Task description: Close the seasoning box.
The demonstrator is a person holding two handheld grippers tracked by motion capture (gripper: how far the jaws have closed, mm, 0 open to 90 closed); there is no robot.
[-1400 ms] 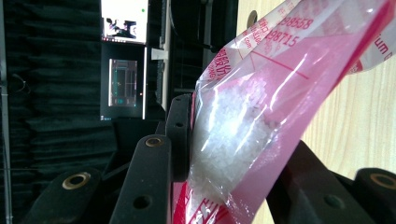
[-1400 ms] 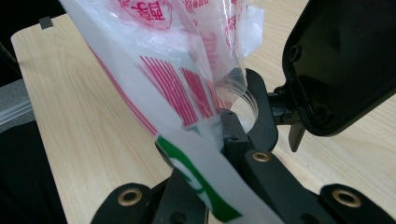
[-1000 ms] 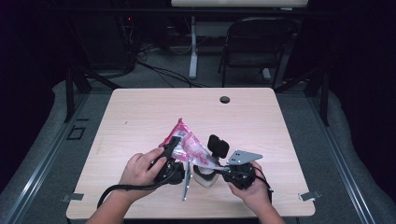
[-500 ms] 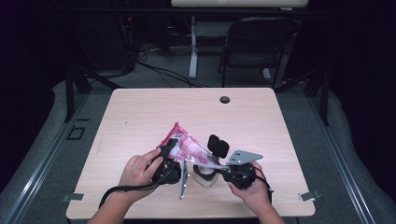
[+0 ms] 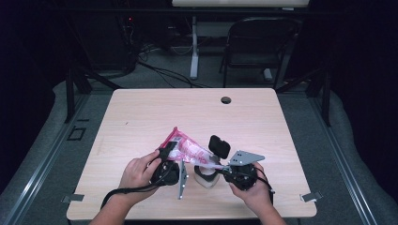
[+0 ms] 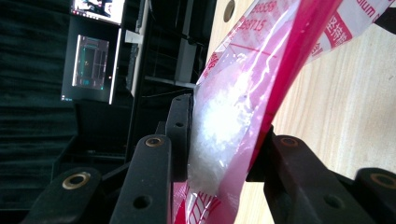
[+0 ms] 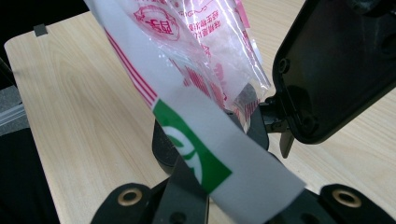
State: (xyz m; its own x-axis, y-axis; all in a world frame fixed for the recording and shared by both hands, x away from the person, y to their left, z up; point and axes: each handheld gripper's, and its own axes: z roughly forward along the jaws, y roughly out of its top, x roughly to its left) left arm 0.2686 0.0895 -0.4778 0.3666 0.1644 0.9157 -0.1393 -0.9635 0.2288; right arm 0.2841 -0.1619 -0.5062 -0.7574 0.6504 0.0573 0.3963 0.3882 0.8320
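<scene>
Both grippers clamp one bag (image 5: 185, 149) over the table (image 5: 141, 122): left gripper (image 5: 168, 159) pinches its lumpy middle, right gripper (image 5: 218, 165) its sealed white-green edge.

**A:** The red-and-clear bag (image 6: 243, 107) runs off the top and bottom edges in the left gripper view, so you can't see where it ends. The white stuff inside is just a blur.

**B:** Same in the right gripper view: the bag's white strip (image 7: 205, 158) goes out at the top and bottom, and the print on it is too smeared to read. From above, the white thing (image 5: 205, 177) on the worktop sits half under the right hand-held gripper (image 5: 220, 165). Can't tell what it is.
</scene>
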